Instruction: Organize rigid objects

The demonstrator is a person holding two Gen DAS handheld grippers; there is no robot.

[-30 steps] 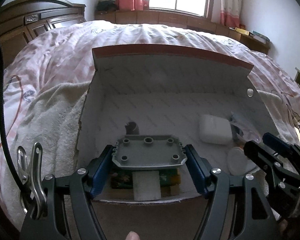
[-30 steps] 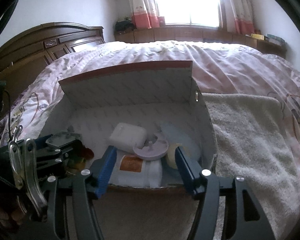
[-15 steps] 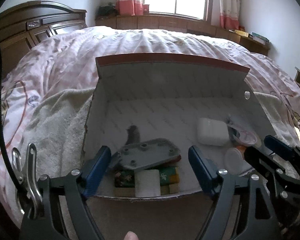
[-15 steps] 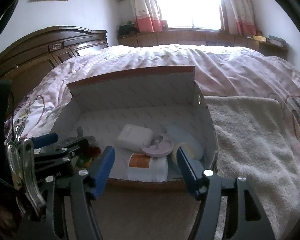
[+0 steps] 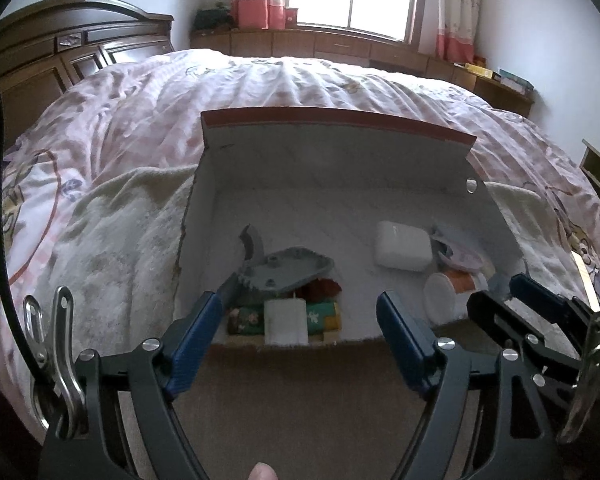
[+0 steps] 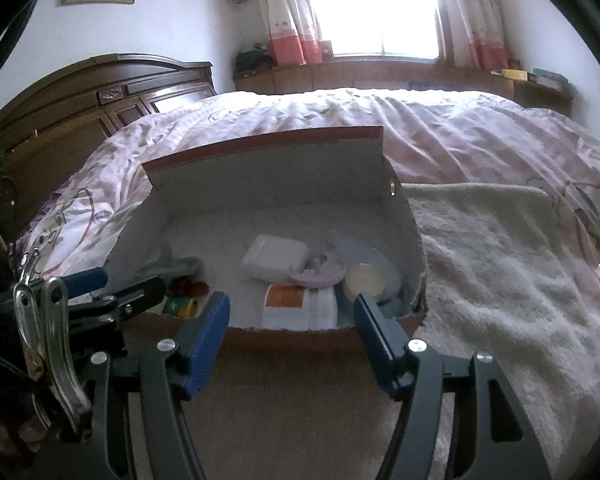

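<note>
your left gripper (image 5: pixel 300 316) hangs wide open with nothing between its blue pads (image 5: pixel 198 330), held back at the near edge of the white cardboard box (image 5: pixel 340 168). your right gripper (image 6: pixel 292 316) is spread just as wide and grips nothing, its pads at the same near edge, further to the right. in the left view the right gripper shows at the lower right, close beside the box's near right corner.

inside the box, the grey plastic plate with round studs (image 5: pixel 286 270) lies tilted in the near left part, resting on a green patterned pack (image 5: pixel 320 314) and something dark red (image 5: pixel 322 288). a small white block (image 5: pixel 286 320) stands against the near wall in front of the pack. a grey curved piece (image 5: pixel 252 242) rises just behind the plate.

to the right lie a white rounded case (image 6: pixel 274 258), a pale purple disc with a centre peg (image 6: pixel 320 272) overlapping it, a white bottle with an orange label (image 6: pixel 298 304) on its side, and a cream round lid (image 6: pixel 366 280).

the box sits on a cream towel (image 6: pixel 500 264) spread over the pink bedcover (image 5: pixel 260 92).
</note>
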